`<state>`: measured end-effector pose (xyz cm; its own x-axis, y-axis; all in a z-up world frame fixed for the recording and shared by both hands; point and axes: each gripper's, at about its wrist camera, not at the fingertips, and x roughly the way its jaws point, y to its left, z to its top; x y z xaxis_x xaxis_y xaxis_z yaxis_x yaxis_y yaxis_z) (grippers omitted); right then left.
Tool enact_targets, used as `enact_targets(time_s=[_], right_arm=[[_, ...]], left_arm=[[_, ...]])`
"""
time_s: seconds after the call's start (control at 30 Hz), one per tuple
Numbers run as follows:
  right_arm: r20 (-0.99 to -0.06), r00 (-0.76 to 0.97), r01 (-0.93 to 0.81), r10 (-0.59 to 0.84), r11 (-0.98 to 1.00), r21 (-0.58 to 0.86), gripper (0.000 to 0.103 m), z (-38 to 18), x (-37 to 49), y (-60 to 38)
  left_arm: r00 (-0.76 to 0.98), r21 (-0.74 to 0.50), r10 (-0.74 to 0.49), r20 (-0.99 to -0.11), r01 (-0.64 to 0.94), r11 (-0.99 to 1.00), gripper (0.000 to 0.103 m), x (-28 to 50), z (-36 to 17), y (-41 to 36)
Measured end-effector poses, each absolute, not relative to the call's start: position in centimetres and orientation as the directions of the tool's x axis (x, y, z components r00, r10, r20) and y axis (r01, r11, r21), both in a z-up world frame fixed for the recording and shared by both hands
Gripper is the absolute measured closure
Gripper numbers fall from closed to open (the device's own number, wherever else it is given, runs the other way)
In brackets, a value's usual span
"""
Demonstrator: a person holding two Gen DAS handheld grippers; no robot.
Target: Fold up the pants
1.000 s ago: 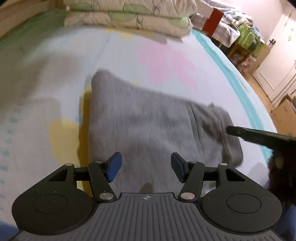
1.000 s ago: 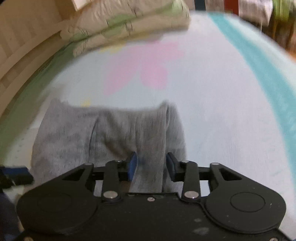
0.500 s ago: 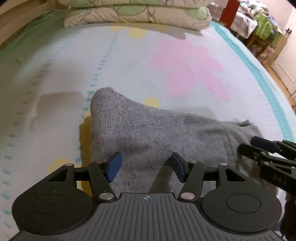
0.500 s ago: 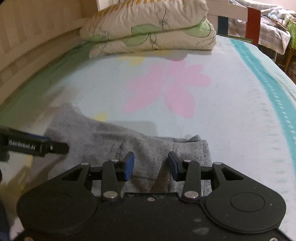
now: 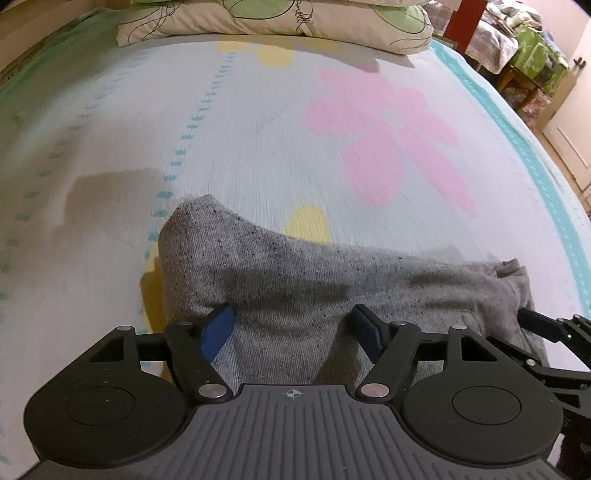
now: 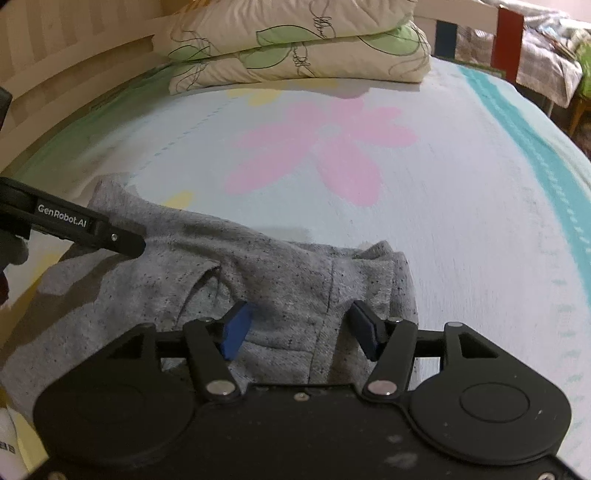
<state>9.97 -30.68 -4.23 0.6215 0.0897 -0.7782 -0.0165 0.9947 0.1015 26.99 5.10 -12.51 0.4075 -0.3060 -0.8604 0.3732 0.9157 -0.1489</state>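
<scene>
The pants (image 5: 295,280) near edge lies hidden beneath each tool's body; pillows (image 5: 273,14) beyond are cropped above.

The left gripper (image 5: 293,326) is black with blue pads and silver pivot screws. Its arm reads "GenRobot.AI" in white. The right gripper (image 6: 301,328) looks the same.

Home bedroom. Bed (image 5: 258,155) covered by a pale sheet printed with a big pink flower (image 5: 391,147), yellow spots and a teal border stripe (image 6: 528,155). Two quilted, leaf-patterned pillows (image 6: 295,48) stacked at the head edge, against a slatted wooden headboard (image 6: 74,85). Beyond the bed's right edge: cluttered furniture with piled fabrics (image 5: 532,48) and a white door (image 5: 569,122).
</scene>
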Motion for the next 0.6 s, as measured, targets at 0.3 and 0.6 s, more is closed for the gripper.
enact_targets(time_s=[0.3, 0.6], right_arm=[[-0.790, 0.605, 0.026, 0.097, 0.990, 0.141, 0.031, -4.4, 8.8, -32.2], [-0.817, 0.561, 0.101, 0.133, 0.969, 0.227, 0.026, -4.6, 6.3, -34.2]], left_arm=[[0.400, -0.185, -0.355, -0.845, 0.405, 0.895, 0.016, 20.9, -11.2, 7.9], [0.375, -0.187, -0.339, -0.863, 0.387, 0.903, 0.001, 16.0, -13.3, 7.7]])
